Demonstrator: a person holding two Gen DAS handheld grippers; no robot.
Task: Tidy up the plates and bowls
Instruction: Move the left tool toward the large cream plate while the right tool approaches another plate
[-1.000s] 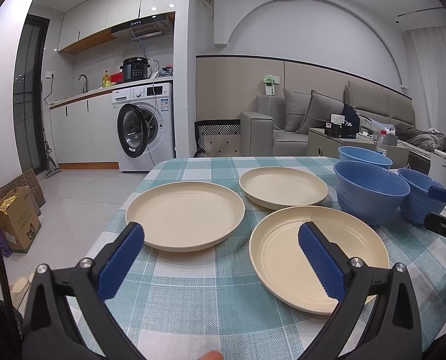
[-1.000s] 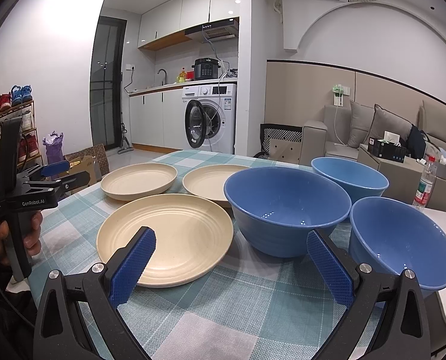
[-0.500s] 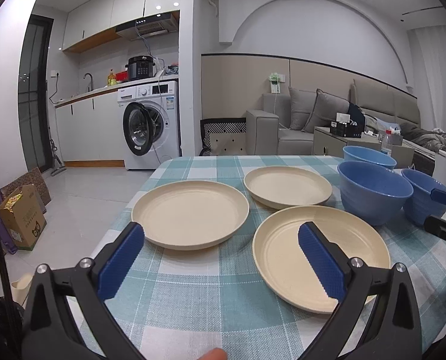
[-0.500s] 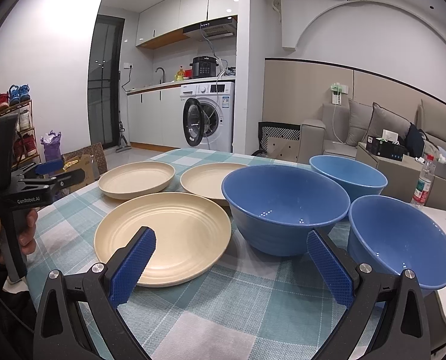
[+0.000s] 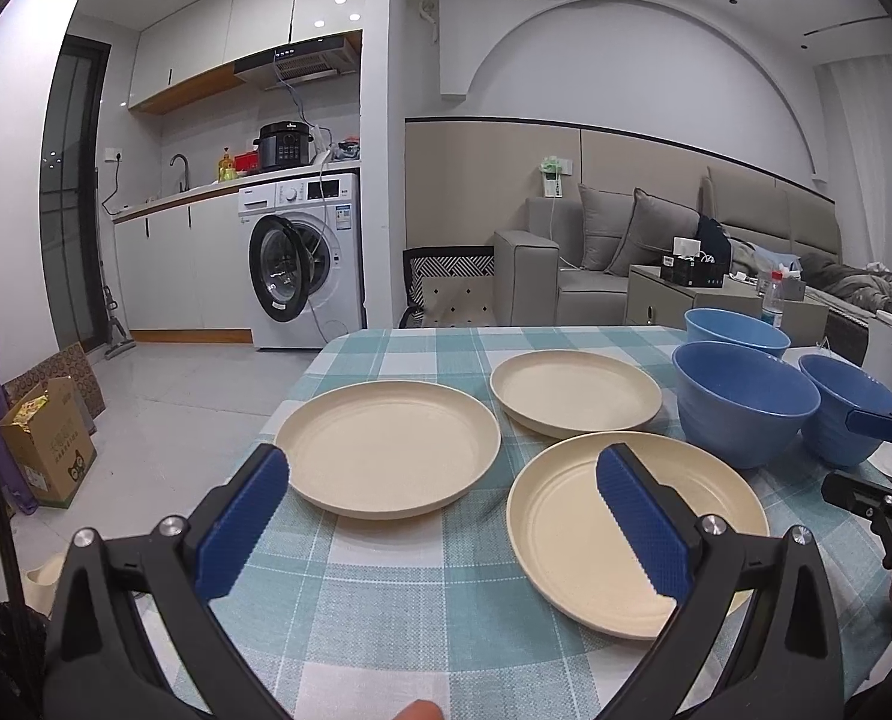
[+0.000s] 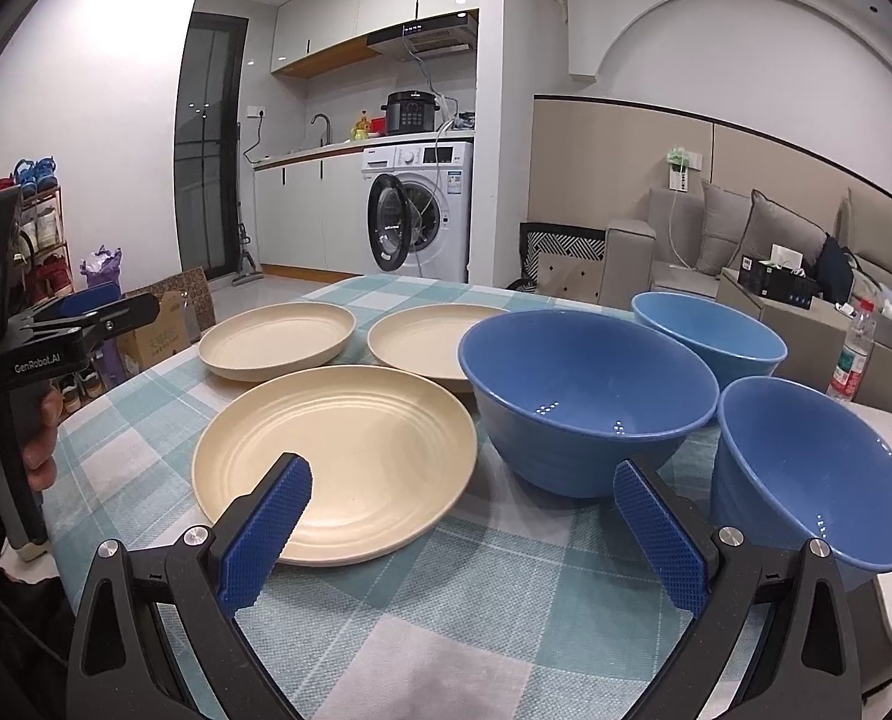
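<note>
Three cream plates and three blue bowls are laid out on a checked-cloth counter.

The nearest plate, ringed inside, is set beside the large bowl. The left gripper and right gripper are held empty, fingers apart. Only the right wrist view shows the hand holding the left gripper.

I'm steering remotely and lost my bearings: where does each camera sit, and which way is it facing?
Left wrist: on the left gripper, above the table's near left edge, facing the three cream plates; jaws open, a fingertip at the bottom.
Right wrist: on the right gripper, further right, facing the nearest plate and the big blue bowl; jaws open, a hand on the left gripper at far left.
Shared: plates, bowls, the washing machine.
</note>
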